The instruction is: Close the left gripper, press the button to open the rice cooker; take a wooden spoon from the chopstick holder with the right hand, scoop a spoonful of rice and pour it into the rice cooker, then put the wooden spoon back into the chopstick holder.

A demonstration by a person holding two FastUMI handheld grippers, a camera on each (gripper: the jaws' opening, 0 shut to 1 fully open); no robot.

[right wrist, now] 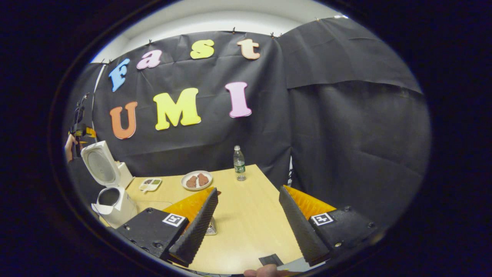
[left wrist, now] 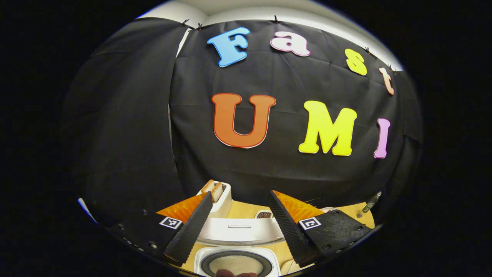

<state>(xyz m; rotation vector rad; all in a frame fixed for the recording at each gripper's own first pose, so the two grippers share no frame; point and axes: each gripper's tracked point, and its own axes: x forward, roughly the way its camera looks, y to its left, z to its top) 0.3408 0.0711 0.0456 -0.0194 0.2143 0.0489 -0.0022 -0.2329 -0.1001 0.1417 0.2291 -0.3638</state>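
With both grippers (left wrist: 240, 223) (right wrist: 248, 219) hanging open-fingered, the rice cooker's (right wrist: 111, 200) raised lid (right wrist: 99, 164) is risking a knock.

White rice cooker (right wrist: 111, 192), lid raised upright

Ahead of the right gripper's fingers, a water bottle (right wrist: 239, 163) stands upright near the table's (right wrist: 250, 215) far edge; a plate (right wrist: 196, 180) and small divided dish (right wrist: 150, 184) lie farther left.
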